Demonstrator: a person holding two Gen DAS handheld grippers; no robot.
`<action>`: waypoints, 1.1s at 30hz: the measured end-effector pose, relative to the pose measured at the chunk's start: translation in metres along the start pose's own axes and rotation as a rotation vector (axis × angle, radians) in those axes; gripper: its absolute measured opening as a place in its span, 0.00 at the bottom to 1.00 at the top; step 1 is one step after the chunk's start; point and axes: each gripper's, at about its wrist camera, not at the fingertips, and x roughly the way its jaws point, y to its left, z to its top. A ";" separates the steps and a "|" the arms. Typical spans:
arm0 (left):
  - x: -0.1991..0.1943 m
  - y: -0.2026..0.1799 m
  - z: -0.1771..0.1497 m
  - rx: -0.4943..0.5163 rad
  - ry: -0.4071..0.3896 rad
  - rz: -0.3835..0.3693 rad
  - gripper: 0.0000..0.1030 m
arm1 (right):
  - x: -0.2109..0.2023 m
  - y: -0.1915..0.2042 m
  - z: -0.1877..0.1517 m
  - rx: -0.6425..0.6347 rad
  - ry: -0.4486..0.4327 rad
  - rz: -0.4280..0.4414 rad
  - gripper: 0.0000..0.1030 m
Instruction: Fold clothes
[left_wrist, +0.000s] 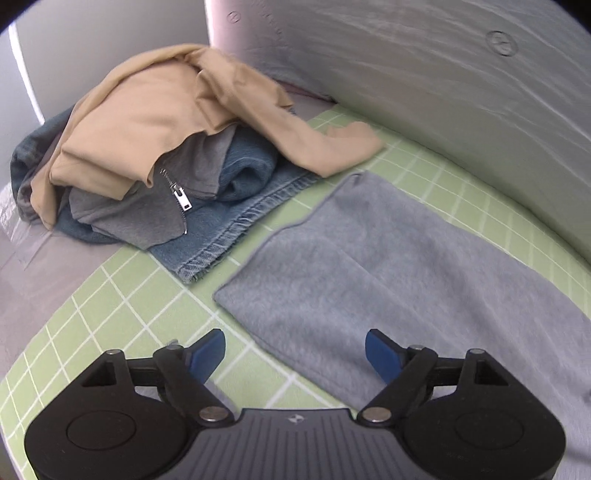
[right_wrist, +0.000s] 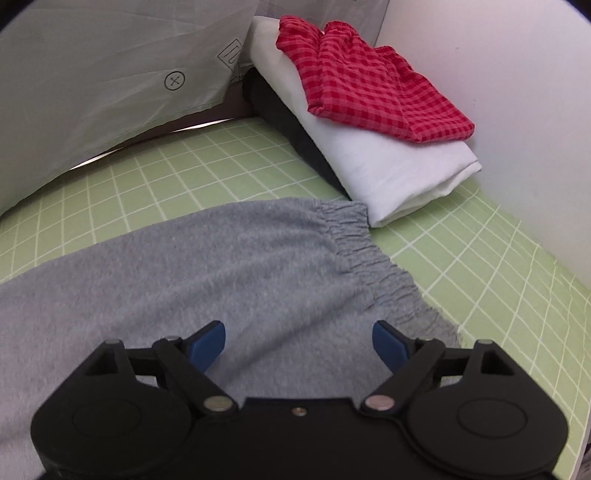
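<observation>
Two open grippers over grey sweatpants laid flat on a green gridded mat on a bench.

Left wrist view: the left gripper (left_wrist: 294, 356) has its blue pads spread wide with nothing between them, above the near corner of the grey sweatpants (left_wrist: 388, 266). These lie flat on the green mat (left_wrist: 122, 306), which has white grid lines. Toward the mat's far left corner sits an unfolded heap: a tan garment (left_wrist: 147, 122) on top, a grey zipped piece (left_wrist: 155, 218) and blue jeans (left_wrist: 229, 229) beneath. Grey plastic sheeting (left_wrist: 424, 74) rises along the far edge. Right wrist view: the right gripper (right_wrist: 299, 343) is likewise wide open and empty, over the sweatpants near their gathered waistband (right_wrist: 373, 251). At the mat's far right corner is a folded stack: a red checked garment (right_wrist: 373, 81) on a white one (right_wrist: 388, 162), something dark (right_wrist: 288, 122) below. A pale wall (right_wrist: 517, 92) stands on the right.
</observation>
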 end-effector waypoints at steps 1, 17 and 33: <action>-0.009 -0.002 -0.005 0.023 -0.010 -0.011 0.86 | -0.006 -0.003 -0.005 -0.002 0.002 0.015 0.87; -0.095 0.028 -0.137 0.090 0.046 -0.133 0.97 | -0.081 -0.136 -0.099 0.139 0.030 0.097 0.95; -0.119 0.045 -0.195 0.050 0.124 -0.166 0.97 | -0.098 -0.152 -0.154 0.180 0.133 0.288 0.97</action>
